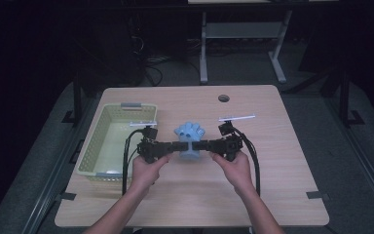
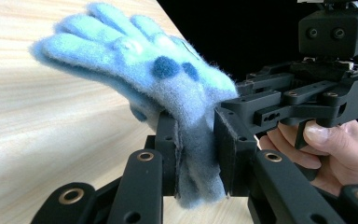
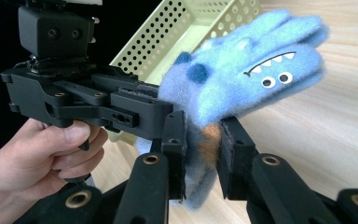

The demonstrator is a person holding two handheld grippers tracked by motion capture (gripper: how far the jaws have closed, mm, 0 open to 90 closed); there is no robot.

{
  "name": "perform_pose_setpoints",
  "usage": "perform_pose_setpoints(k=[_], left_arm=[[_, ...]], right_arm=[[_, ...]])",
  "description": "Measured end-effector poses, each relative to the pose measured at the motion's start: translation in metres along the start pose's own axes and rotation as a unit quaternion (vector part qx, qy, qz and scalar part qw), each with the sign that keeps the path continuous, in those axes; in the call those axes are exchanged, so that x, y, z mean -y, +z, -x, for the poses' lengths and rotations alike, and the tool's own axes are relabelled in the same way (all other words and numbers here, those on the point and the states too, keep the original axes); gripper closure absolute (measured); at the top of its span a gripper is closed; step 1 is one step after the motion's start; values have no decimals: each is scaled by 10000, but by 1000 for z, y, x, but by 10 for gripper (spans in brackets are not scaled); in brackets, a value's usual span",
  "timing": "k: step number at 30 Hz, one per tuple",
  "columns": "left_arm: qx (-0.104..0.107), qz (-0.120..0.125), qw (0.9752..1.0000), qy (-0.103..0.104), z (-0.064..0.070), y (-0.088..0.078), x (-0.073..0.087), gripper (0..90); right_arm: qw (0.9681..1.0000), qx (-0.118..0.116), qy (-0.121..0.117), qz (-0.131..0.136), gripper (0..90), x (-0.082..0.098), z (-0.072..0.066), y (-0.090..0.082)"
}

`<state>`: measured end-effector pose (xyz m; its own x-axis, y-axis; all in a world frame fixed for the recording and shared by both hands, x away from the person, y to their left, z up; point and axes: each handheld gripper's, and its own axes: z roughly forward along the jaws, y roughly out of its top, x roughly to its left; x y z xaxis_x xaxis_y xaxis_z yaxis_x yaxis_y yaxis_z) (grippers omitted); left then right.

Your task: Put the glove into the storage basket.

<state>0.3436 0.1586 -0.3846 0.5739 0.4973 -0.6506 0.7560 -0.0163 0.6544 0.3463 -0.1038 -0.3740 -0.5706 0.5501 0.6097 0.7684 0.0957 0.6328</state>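
One fuzzy blue glove (image 1: 190, 139) hangs over the middle of the worktop (image 1: 272, 195), lifted off the wood and gripped at its cuff from both sides. It bears dark blue spots, and the right gripper view shows a toothed grin and two small eyes on it. Its fingers point away from the person, toward the far edge.

There are two claws. The left claw (image 1: 181, 146) has its jaws drawn narrow and pinches the cuff fabric between its pads; the right claw (image 1: 198, 145) does the same from the opposite side, so the two nearly meet tip to tip. One hand holds each: the left hand (image 1: 148, 168) and the right hand (image 1: 233, 168), with a black cable looping from each gripper.

One pale green perforated basket (image 1: 90, 146) stands at the left of the worktop, near the left claw, its left wall close to the worktop's left edge. One round hole (image 1: 223, 98) sits near the far edge.

Bare wood lies to the right of the glove, in front of the hands and behind the glove.
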Motion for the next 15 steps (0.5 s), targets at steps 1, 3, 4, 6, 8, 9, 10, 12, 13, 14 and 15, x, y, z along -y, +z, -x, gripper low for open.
perform_pose_setpoints(k=[1, 3, 4, 6, 8, 9, 10, 12, 13, 14, 15], left_arm=[[4, 10, 10000, 11, -1, -1, -1, 718], [12, 38, 10000, -6, -1, -4, -3, 718], [9, 47, 10000, 8, -1, -5, -4, 718], [-5, 58, 10000, 20, -2, -7, -7, 717], [11, 97, 9999, 28, -3, -10, -9, 717], [29, 104, 9999, 10, -3, -12, -9, 717], [30, 114, 9999, 3, -3, -13, -10, 717], [18, 133, 9999, 22, -4, -16, -10, 717], [12, 132, 9999, 16, -4, -18, -11, 717], [22, 146, 9999, 13, -5, -20, -11, 717], [30, 156, 9999, 6, -6, -21, -12, 718]], right_arm=[[10000, 1, 6, -2, 748, -2, -1, 1], [10000, -22, -3, 17, 748, -5, -3, 2], [10000, -39, 26, 14, 748, -6, -3, 3], [10000, -46, 34, -8, 748, -9, -5, 4], [10000, -31, -65, 20, 748, -12, -7, 5], [10000, -40, -53, 9, 748, -14, -8, 6], [9999, -47, -96, 9, 749, -15, -9, 6], [9999, -59, -89, -6, 749, -17, -12, 8], [9999, -58, -103, -9, 749, -18, -13, 8], [9999, -57, -97, -22, 749, -19, -15, 9], [9999, -59, -132, -20, 749, -20, -15, 11]])
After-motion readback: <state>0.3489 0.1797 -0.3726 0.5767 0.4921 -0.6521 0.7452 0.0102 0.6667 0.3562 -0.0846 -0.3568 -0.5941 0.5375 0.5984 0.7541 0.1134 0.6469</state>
